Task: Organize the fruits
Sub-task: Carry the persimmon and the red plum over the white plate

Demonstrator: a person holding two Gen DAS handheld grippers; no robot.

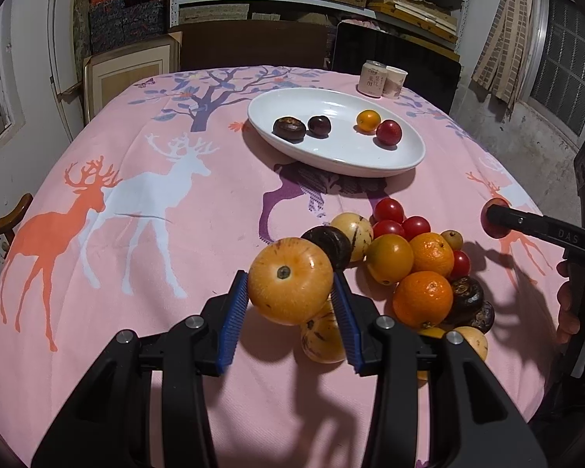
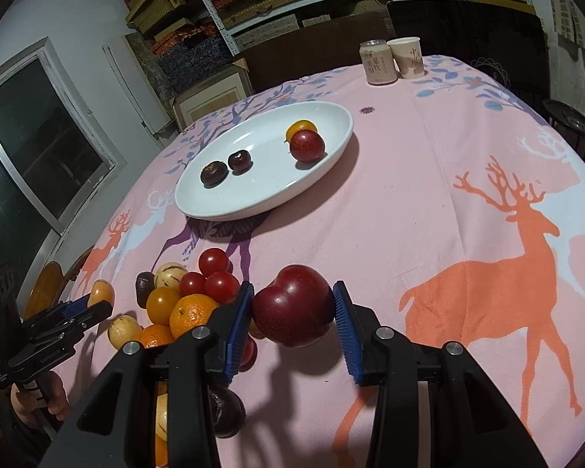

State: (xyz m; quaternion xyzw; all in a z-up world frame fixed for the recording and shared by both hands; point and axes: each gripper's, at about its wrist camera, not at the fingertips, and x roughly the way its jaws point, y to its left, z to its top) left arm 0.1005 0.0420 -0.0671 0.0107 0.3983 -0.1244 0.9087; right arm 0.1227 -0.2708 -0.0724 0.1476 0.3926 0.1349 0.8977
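My left gripper (image 1: 290, 294) is shut on a large yellow-orange fruit (image 1: 290, 279), held above the fruit pile (image 1: 409, 261) of oranges, cherry tomatoes and dark fruits on the pink cloth. My right gripper (image 2: 292, 308) is shut on a dark red plum (image 2: 294, 304), held above the cloth right of the pile (image 2: 183, 300). It also shows at the right edge of the left wrist view (image 1: 497, 218). A white oval plate (image 1: 370, 160) (image 2: 261, 199) farther back holds two dark fruits, a small orange one and a red plum.
A drink can (image 1: 371, 78) (image 2: 378, 62) and a paper cup (image 1: 395, 82) (image 2: 407, 56) stand at the table's far edge behind the plate. A wooden chair back (image 1: 4, 222) is at the left table edge. Shelves of boxes line the back wall.
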